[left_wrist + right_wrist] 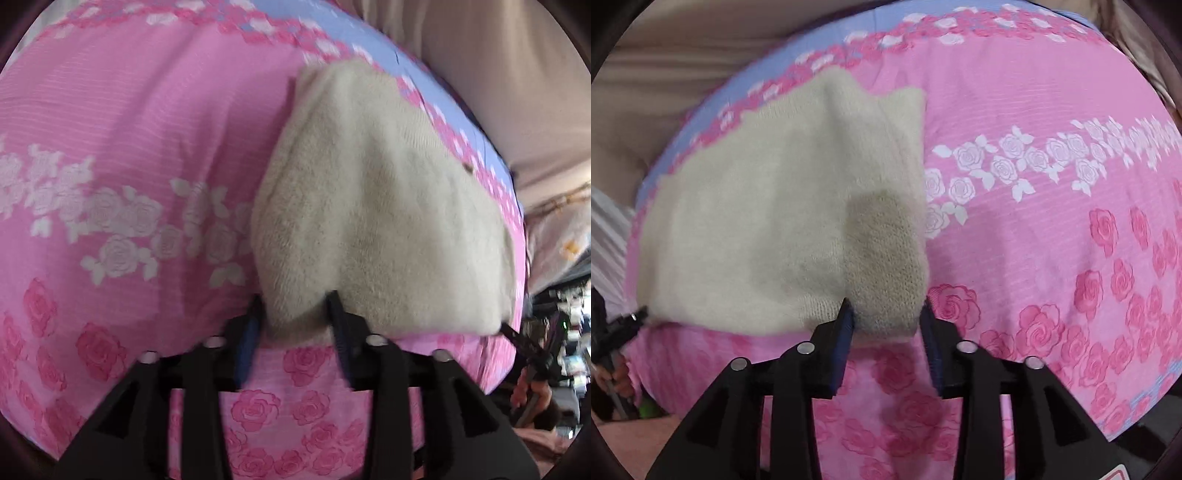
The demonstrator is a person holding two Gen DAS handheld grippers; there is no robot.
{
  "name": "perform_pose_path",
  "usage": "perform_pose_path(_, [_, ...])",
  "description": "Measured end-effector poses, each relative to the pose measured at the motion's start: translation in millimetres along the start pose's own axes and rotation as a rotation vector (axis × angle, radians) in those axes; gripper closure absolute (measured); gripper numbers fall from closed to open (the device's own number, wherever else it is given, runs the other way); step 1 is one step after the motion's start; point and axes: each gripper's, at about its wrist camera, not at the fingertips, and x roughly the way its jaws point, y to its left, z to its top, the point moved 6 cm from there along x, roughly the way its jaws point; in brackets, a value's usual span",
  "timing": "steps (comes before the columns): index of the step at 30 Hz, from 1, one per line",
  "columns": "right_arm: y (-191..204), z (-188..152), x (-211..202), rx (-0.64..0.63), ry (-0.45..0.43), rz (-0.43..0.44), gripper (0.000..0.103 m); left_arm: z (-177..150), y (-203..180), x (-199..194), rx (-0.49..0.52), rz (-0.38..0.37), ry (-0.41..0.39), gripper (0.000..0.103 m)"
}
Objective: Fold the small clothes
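The cream knit garment (384,206) lay on the pink rose bedsheet (147,129), near its blue border. The left gripper (295,306) and right gripper (886,310) each sat part-open with a near corner bunched between the 2 fingers.

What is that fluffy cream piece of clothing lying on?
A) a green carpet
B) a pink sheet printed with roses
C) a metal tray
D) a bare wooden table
B: the cream garment lies on a pink sheet printed with roses, and both the left gripper and the right gripper have their fingers on either side of its near edge.
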Motion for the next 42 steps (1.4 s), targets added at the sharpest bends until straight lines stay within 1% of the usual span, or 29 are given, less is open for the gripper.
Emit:
perform_pose_path(1, [2, 7, -7, 0.007, -0.044, -0.002, 0.047, 1, -1, -5, -0.013, 0.002, -0.013, 0.026])
perform_pose_path(2, [4, 15, -10, 0.010, -0.072, 0.003, 0.032, 5, -3, -10, -0.027, 0.007, -0.036, 0.020])
perform_pose_path(3, [5, 21, -6, 0.011, -0.061, 0.006, 0.030, 8, -4, -9, -0.032, 0.018, -0.044, 0.016])
perform_pose_path(5, [4, 25, 18, 0.028, 0.034, 0.005, 0.030, 14, 0, 5, -0.050, 0.061, -0.009, 0.016])
perform_pose_path(6, [2, 23, 33, 0.047, 0.082, 0.006, 0.039, 14, 2, 14, -0.068, 0.067, 0.014, 0.021])
perform_pose_path(7, [3, 21, 44, 0.059, 0.113, 0.038, 0.052, 12, 2, 22, -0.092, 0.065, 0.031, 0.023])
perform_pose_path(8, [3, 20, 46, 0.071, 0.108, 0.061, 0.070, 14, -2, 19, -0.097, 0.050, -0.009, 0.030])
perform_pose_path(9, [5, 23, 42, 0.069, 0.082, 0.056, 0.076, 14, -9, 21, -0.100, -0.028, 0.013, 0.067])
perform_pose_path(10, [8, 24, 37, 0.056, 0.069, 0.046, 0.077, 12, -11, 22, -0.130, -0.055, 0.035, 0.071])
perform_pose_path(12, [13, 25, 29, -0.004, 0.048, -0.002, 0.076, 13, -8, 15, -0.179, -0.075, 0.010, 0.078])
perform_pose_path(13, [15, 26, 27, -0.038, 0.042, -0.043, 0.074, 11, -8, 13, -0.210, -0.096, -0.002, 0.080])
perform_pose_path(14, [16, 27, 24, -0.058, 0.021, -0.095, 0.067, 11, -5, 11, -0.236, -0.111, -0.005, 0.080])
perform_pose_path(16, [16, 32, 11, -0.056, -0.044, -0.160, 0.059, 11, 2, 6, -0.306, -0.154, -0.019, 0.084])
perform_pose_path(17, [18, 35, 4, -0.057, -0.080, -0.169, 0.056, 12, 2, 1, -0.317, -0.166, -0.032, 0.085])
perform_pose_path(19, [25, 39, -8, -0.058, -0.118, -0.154, 0.056, 16, -4, -13, -0.302, -0.168, -0.075, 0.087])
perform_pose_path(20, [33, 41, -11, -0.068, -0.130, -0.123, 0.056, 18, -7, -16, -0.292, -0.167, -0.086, 0.087])
perform_pose_path(22, [55, 45, -17, -0.115, -0.158, -0.060, 0.067, 23, -16, -29, -0.268, -0.173, -0.115, 0.089])
perform_pose_path(23, [67, 46, -16, -0.138, -0.157, -0.026, 0.077, 28, -25, -32, -0.255, -0.177, -0.124, 0.089])
perform_pose_path(24, [82, 45, -10, -0.162, -0.126, 0.019, 0.084, 31, -30, -35, -0.245, -0.179, -0.130, 0.090])
perform_pose_path(26, [105, 42, 2, -0.199, -0.081, 0.070, 0.092, 36, -38, -42, -0.229, -0.192, -0.142, 0.090])
perform_pose_path(29, [142, 34, 26, -0.267, 0.012, 0.133, 0.093, 43, -53, -57, -0.183, -0.215, -0.163, 0.092])
perform_pose_path(32, [182, 25, 48, -0.350, 0.052, 0.178, 0.096, 48, -73, -68, -0.115, -0.212, -0.179, 0.092])
perform_pose_path(34, [203, 23, 58, -0.394, 0.058, 0.175, 0.097, 49, -79, -68, -0.103, -0.210, -0.173, 0.092])
perform_pose_path(35, [211, 20, 68, -0.420, 0.082, 0.156, 0.097, 48, -78, -67, -0.106, -0.206, -0.168, 0.092])
perform_pose_path(36, [215, 12, 86, -0.457, 0.141, 0.105, 0.097, 47, -77, -66, -0.108, -0.200, -0.166, 0.092])
perform_pose_path(37, [217, 7, 94, -0.482, 0.144, 0.085, 0.097, 47, -76, -65, -0.112, -0.196, -0.163, 0.092])
perform_pose_path(39, [221, 5, 93, -0.520, 0.110, 0.066, 0.097, 44, -73, -65, -0.124, -0.202, -0.158, 0.092])
perform_pose_path(41, [220, 7, 94, -0.501, 0.123, 0.075, 0.097, 45, -75, -67, -0.121, -0.217, -0.163, 0.092])
perform_pose_path(42, [218, 8, 95, -0.480, 0.130, 0.090, 0.098, 45, -81, -70, -0.104, -0.241, -0.164, 0.092])
